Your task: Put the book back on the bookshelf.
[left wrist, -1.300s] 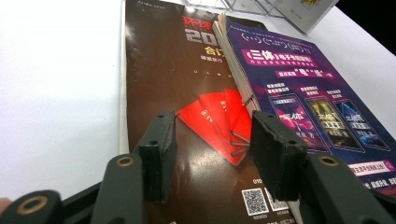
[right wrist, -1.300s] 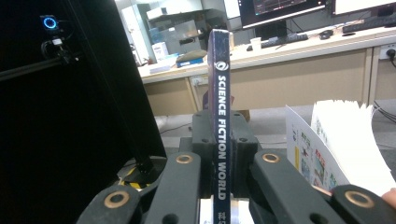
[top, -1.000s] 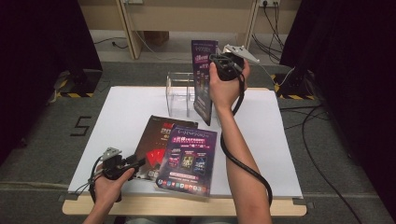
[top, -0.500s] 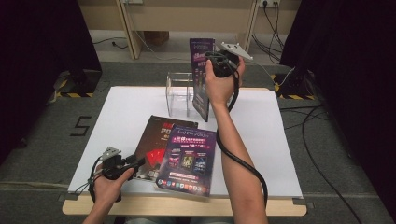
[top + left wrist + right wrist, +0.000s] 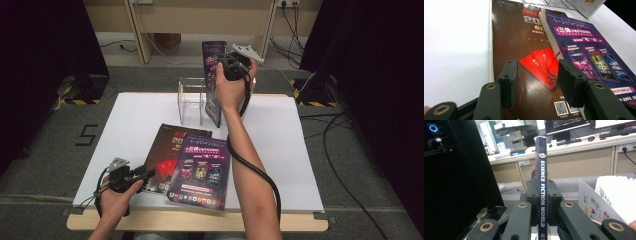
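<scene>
Spine lettering "Science Fiction World" reads in my right gripper view, where my right gripper (image 5: 541,202) clamps the upright magazine (image 5: 541,170); from above it stands at twelve o'clock, just beside the clear rack (image 5: 191,100). My left gripper (image 5: 537,80), jaws apart and empty, hovers over the brown magazine (image 5: 514,50) at seven o'clock; bare tabletop (image 5: 135,115) lies at nine.
</scene>
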Available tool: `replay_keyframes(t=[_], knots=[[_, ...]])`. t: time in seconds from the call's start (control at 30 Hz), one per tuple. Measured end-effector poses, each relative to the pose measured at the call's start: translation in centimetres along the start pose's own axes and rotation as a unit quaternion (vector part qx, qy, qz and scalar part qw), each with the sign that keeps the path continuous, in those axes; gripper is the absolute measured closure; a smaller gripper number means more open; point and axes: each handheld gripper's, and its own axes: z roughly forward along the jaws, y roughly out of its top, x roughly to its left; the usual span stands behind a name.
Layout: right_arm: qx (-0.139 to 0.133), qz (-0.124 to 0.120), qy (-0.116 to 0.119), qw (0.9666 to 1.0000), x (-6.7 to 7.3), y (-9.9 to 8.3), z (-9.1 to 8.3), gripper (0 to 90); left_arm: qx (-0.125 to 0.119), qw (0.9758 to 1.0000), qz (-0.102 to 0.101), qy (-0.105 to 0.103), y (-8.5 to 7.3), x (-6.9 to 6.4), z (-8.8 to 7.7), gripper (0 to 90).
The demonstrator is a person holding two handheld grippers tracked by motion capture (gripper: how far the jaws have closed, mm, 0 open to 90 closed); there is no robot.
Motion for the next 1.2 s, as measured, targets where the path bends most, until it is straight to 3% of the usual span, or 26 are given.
replay_keyframes(t=[0.73, 0.93, 1.2], knots=[[0.026, -0.014, -0.022, 0.9993, -0.6, -2.7, 3.0, 84.2, 0.0, 1.0, -0.001, -0.001, -0.1, 0.2, 0.0, 50.9], [0.015, -0.027, -0.025, 0.9992, -0.6, -3.2, 2.6, 84.1, 0.001, 1.0, -0.001, -0.002, -0.2, 0.1, 0.1, 50.9], [0.011, -0.041, -0.014, 0.999, -0.4, -4.3, 0.5, 83.5, 0.0, 1.0, -0.002, -0.001, -0.2, 0.0, 0.1, 50.9]])
